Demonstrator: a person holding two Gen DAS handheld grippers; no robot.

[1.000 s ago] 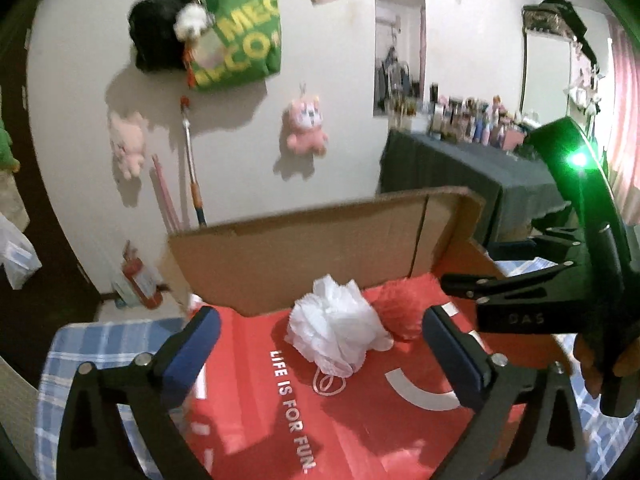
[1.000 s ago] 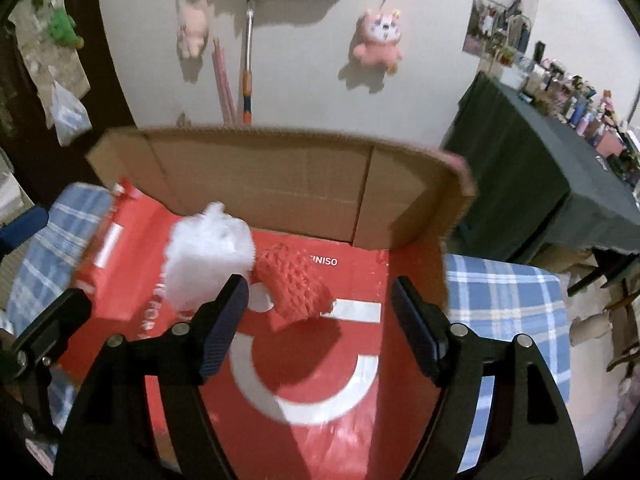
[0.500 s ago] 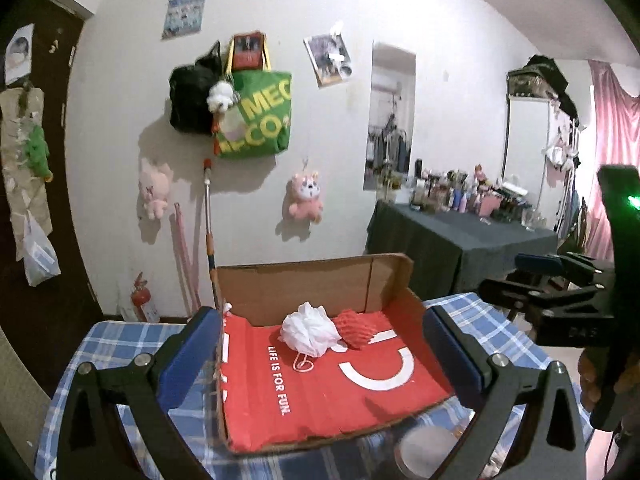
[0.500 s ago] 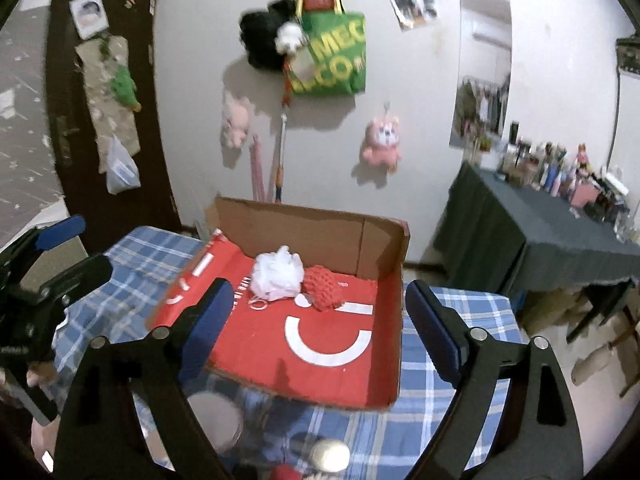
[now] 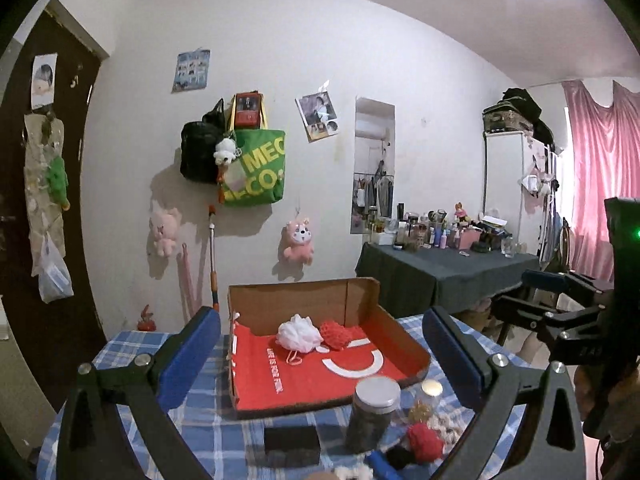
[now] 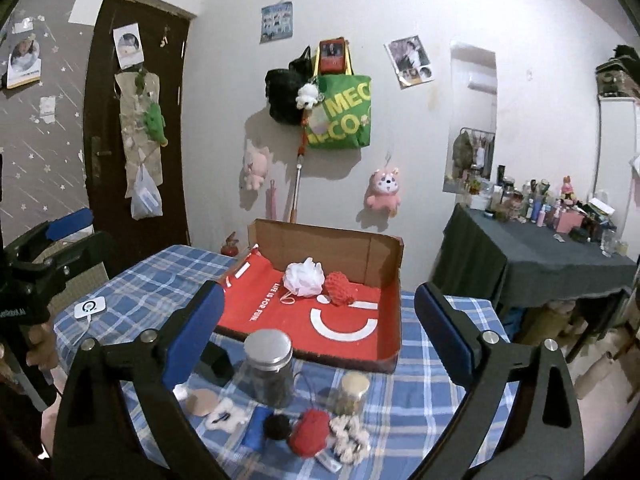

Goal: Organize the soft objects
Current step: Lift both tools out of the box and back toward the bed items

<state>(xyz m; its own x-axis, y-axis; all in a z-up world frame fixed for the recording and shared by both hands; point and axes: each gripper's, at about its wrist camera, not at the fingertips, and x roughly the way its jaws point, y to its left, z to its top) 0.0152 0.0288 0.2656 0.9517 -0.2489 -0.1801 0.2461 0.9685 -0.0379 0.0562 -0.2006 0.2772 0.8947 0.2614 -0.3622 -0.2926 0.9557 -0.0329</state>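
A cardboard box with a red lining (image 5: pixel 404 340) (image 6: pixel 394 280) sits on the blue plaid table. Inside it lie a white bath pouf (image 5: pixel 299 333) (image 6: pixel 304 277) and a red knitted piece (image 5: pixel 337 334) (image 6: pixel 340 288), side by side near the back wall. A red pompom (image 5: pixel 425 443) (image 6: pixel 307 432), a black pompom (image 6: pixel 277 426), a cream woolly piece (image 6: pixel 349 439) and a white fluffy piece (image 6: pixel 226 412) lie on the table in front of the box. My left gripper (image 5: pixel 320 356) and right gripper (image 6: pixel 320 328) are open and empty, held back above the near table edge.
Two lidded glass jars (image 6: pixel 269 368) (image 6: pixel 351 394) and a black block (image 5: pixel 292 442) stand among the soft pieces. A white charger pad (image 6: pixel 90 307) lies at the table's left. A dark-clothed dresser (image 6: pixel 560 252) with bottles stands to the right. Bags and plush toys hang on the wall.
Both grippers have pulled back and up from inside the box, leaving the white pouf and red knitted piece in it. The near table and its loose objects have come into view.
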